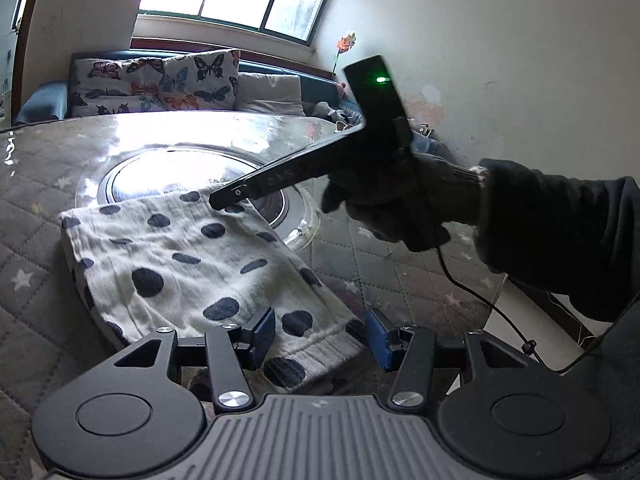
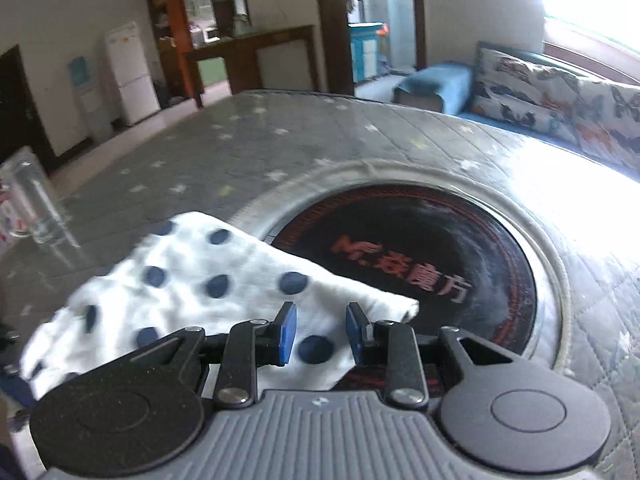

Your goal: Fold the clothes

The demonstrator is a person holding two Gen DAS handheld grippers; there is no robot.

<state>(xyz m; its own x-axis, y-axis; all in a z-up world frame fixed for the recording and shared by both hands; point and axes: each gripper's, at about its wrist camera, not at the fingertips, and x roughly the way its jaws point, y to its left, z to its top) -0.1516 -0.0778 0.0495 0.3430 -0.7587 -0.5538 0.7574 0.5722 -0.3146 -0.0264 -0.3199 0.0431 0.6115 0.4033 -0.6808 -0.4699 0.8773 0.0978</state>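
Note:
A white cloth with dark blue dots (image 1: 188,264) lies folded on the quilted table, its far edge over the round glass turntable. My left gripper (image 1: 320,338) is open, its blue pads over the cloth's near right edge. My right gripper shows in the left wrist view (image 1: 224,200), held in a gloved hand, its tip at the cloth's far corner. In the right wrist view the cloth (image 2: 192,284) lies below my right gripper (image 2: 320,334), which is open with the cloth's corner between its pads.
The round turntable (image 2: 552,264) with a dark printed centre sits mid-table. A clear glass (image 2: 34,204) stands at the far left. A sofa with butterfly cushions (image 1: 160,84) lies beyond the table. A black cable (image 1: 472,292) hangs from the right gripper.

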